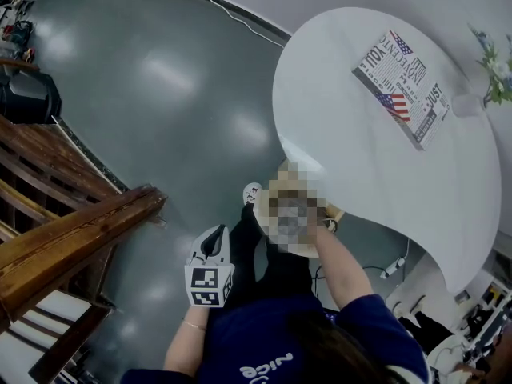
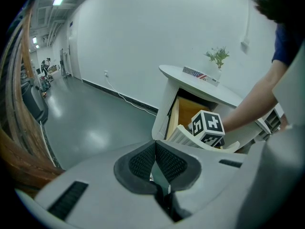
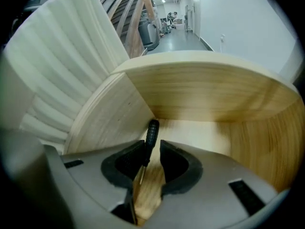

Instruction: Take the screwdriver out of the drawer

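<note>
Screwdriver (image 3: 151,131) sits between right tool's (image 3: 153,149) parted jaws, seemingly ungripped, tip indistinct.

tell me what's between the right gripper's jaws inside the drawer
The screwdriver, black handle toward the drawer corner, lies between the parted jaws of the right gripper, with bare wood beside it. The right gripper view shows this.
</note>
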Tool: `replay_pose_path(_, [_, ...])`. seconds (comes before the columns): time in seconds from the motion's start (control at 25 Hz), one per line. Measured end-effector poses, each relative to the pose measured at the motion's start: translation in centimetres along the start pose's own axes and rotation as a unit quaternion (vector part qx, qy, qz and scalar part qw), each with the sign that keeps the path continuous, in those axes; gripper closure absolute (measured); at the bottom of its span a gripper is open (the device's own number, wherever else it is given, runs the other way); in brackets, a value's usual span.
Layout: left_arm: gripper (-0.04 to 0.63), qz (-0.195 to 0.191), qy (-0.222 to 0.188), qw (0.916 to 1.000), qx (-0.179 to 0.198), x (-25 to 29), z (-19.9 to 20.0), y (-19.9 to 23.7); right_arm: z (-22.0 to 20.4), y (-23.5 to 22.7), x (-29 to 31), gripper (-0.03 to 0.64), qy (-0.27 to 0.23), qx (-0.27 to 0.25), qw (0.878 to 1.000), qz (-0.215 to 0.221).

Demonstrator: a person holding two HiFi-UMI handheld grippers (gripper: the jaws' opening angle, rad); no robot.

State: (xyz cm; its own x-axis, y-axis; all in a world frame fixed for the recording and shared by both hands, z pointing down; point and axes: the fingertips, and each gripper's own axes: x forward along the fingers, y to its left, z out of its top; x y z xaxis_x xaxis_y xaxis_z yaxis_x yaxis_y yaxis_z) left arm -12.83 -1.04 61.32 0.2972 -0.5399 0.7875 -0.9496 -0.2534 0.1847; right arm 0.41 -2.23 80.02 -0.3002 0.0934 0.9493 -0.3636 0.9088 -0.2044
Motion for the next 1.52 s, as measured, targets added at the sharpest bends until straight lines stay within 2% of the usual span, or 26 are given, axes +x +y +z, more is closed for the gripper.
replay_pose_path(0.36, [0.591,0.008,0.003,1.0,-0.003,-0.1,-0.3,0.5,-0.2,-0.8,-0.3,0.45,-0.005,0.034,0.999,-0.03])
replay_pose_path(0.68, [0.591,0.006,0.012,0.9999,-0.004,-0.1,-1.0,0.3,-0.1,-0.5,-0.7,0.419,0.0,0.021,0.999,0.03])
replay_pose_path(0.8, [0.591,0.006,0.015,0.9999,-0.004,-0.1,-1.3,0.4,0.0,-0.5,-0.5,0.42,0.006,0.018,1.0,0.016])
replay_pose_path(0.92, [0.591,0.005,0.018,0.9998,-0.004,0.1,-1.5,0.4,-0.1,-0.8,-0.1,0.422,0.015,0.021,1.0,-0.017])
replay_pose_path(1.08, [0.591,0.003,0.022,0.9998,-0.002,0.4,-1.7,0.4,0.0,-1.1,0.0,0.435,0.014,0.033,0.999,-0.042])
replay_pose_path(1.24, [0.591,0.005,0.029,0.9996,-0.001,0.3,-2.1,0.8,-0.1,-1.8,-0.2,0.485,0.01,0.027,0.998,-0.057])
replay_pose_path(1.28, [0.591,0.007,0.031,0.9995,-0.002,0.3,-2.2,1.0,-0.2,-2.0,-0.2,0.52,0.012,0.02,0.998,-0.062])
replay_pose_path(1.52, [0.591,0.011,0.035,0.9993,-0.002,0.2,-2.4,1.7,-0.3,-2.3,-0.2,0.538,0.017,0.028,0.997,-0.069])
